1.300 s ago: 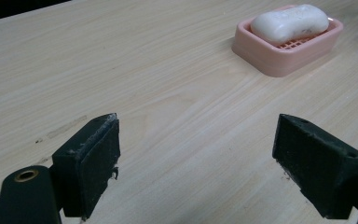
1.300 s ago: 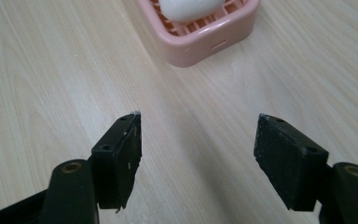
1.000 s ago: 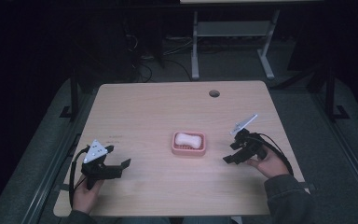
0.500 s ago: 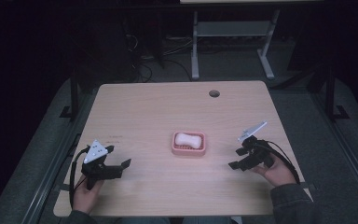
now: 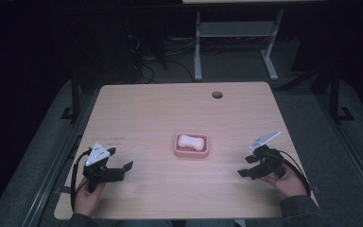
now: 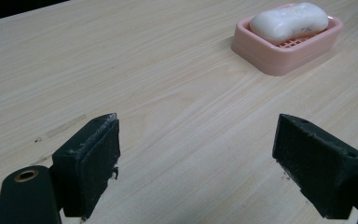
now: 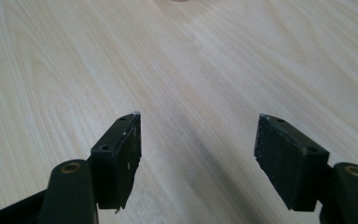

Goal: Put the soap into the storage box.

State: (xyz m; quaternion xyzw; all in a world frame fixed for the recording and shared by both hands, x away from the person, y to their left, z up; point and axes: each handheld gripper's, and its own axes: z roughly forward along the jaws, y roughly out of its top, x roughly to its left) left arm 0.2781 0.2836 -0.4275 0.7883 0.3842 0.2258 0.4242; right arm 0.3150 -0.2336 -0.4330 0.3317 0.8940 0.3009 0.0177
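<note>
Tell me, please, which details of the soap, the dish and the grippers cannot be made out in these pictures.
- Soap bar: its underside is hidden by the pink soap dish, left gripper view; any stamp is too small to read, high view.
- Soap dish: its far right corner is cut off by the frame edge, left gripper view.
- Left gripper and right gripper: jaw pads are too small and dark, high view.
- Small marks on the table near the left gripper: too small to read, high view.

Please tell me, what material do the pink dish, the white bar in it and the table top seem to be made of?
The pink dish looks like moulded plastic: smooth, matt, even colour, with a slotted grid. The white bar is probably soap: rounded, waxy, slightly speckled. The table top shows pale wood grain, though it may be laminate; its finish is matt.
</note>
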